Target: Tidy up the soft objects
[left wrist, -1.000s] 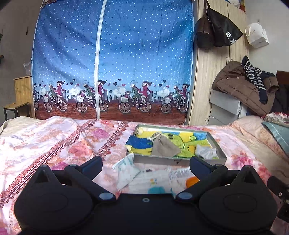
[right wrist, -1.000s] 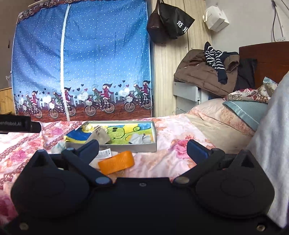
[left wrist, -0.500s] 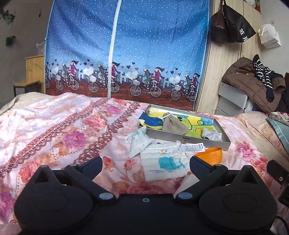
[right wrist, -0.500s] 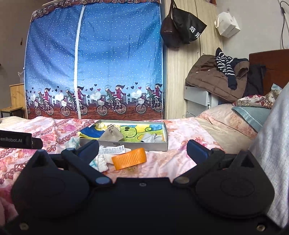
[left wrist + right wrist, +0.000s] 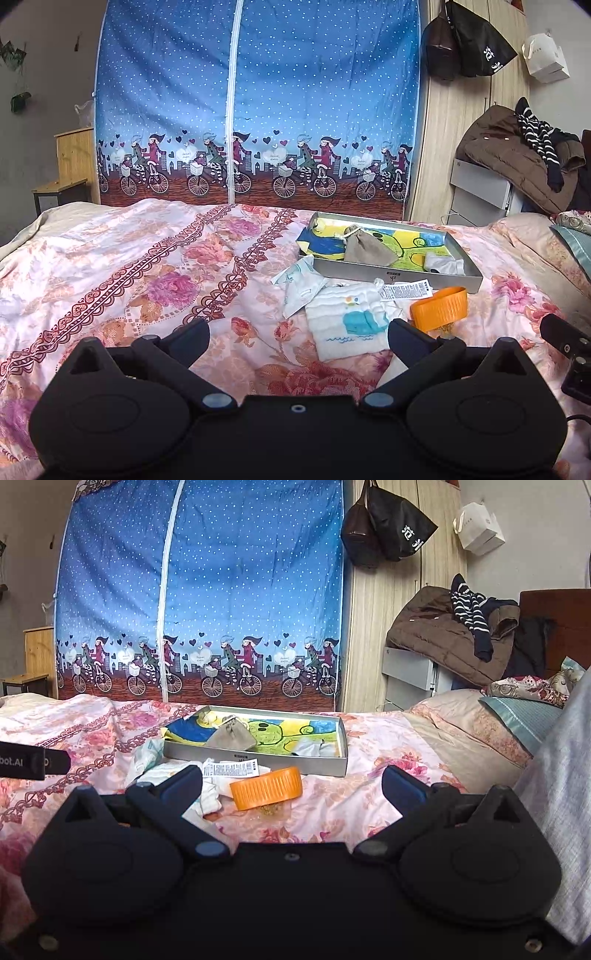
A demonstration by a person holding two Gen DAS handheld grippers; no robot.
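A grey metal tray [image 5: 436, 281] [image 5: 258, 765] lies on the floral bedspread. In it rest a blue, yellow and green cloth [image 5: 413, 240] [image 5: 291, 731], a beige drawstring pouch [image 5: 367, 248] [image 5: 232, 735] and a small pale cloth [image 5: 443, 264] [image 5: 312, 747]. In front of the tray lie a white whale-print cloth [image 5: 351, 319], a folded pale cloth [image 5: 299, 288] [image 5: 146, 758], a paper tag [image 5: 406, 290] [image 5: 231, 768] and an orange band [image 5: 439, 308] [image 5: 266, 788]. My left gripper [image 5: 298, 334] is open above the bedspread, just short of the whale cloth. My right gripper [image 5: 291, 786] is open, with the orange band seen between its fingers, farther off.
A blue fabric wardrobe with a bicycle print [image 5: 255, 103] stands behind the bed. Bags [image 5: 388, 520] hang on a wooden cabinet. Coats [image 5: 517, 155] are piled at the right, pillows [image 5: 517, 716] lie at the bed's right side, and a wooden stool [image 5: 59, 188] stands at the left.
Both grippers have pulled back and risen, so the cloths and the orange band in front of the tray now show in full. Both stay open; nothing on the bed has moved.
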